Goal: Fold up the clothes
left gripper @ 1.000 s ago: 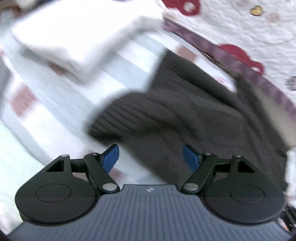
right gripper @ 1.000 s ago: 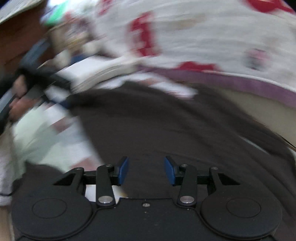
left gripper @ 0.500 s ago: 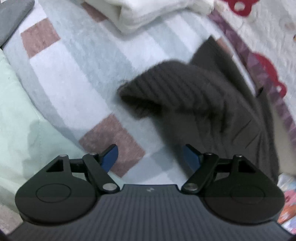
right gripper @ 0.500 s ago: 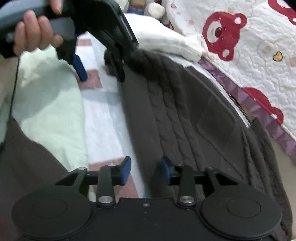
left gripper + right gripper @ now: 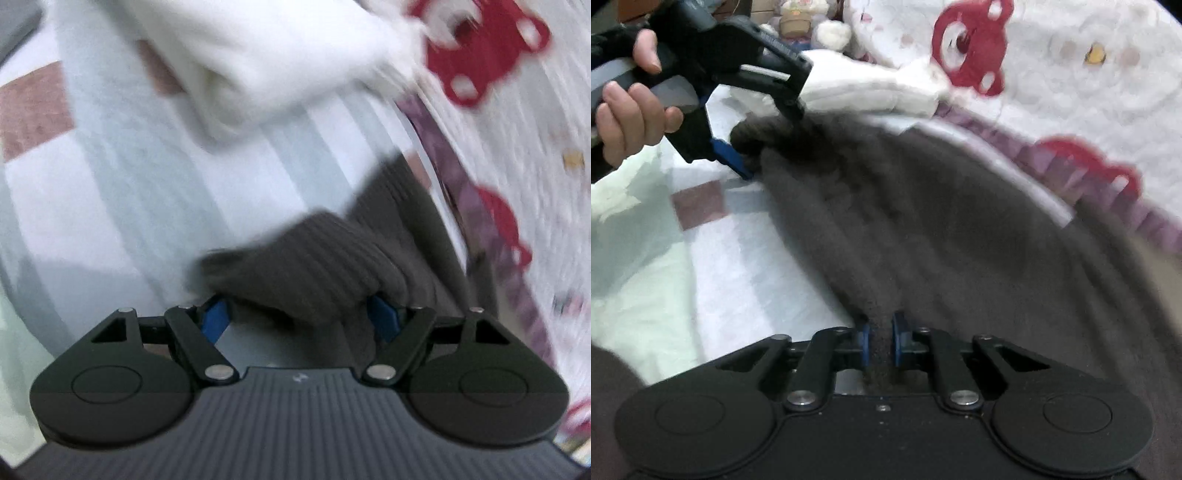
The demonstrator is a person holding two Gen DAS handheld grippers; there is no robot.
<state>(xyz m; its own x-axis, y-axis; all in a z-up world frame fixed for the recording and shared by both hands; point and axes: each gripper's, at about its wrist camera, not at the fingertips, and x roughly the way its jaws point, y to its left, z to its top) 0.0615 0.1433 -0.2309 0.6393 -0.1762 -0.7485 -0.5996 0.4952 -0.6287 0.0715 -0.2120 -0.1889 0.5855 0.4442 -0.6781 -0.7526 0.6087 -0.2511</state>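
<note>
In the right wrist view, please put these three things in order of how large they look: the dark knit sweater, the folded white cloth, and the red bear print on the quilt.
1. Dark knit sweater, by far the largest.
2. Folded white cloth.
3. Red bear print, though it looks close in size to the cloth; both lie far from the camera and blurred, so this order is unsure.

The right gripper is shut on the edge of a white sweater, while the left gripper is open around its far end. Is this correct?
Not quite: the sweater is dark grey-brown, not white, as the right wrist view shows. The rest holds: the right gripper is shut on its edge, and the left gripper is open around its far end.
</note>
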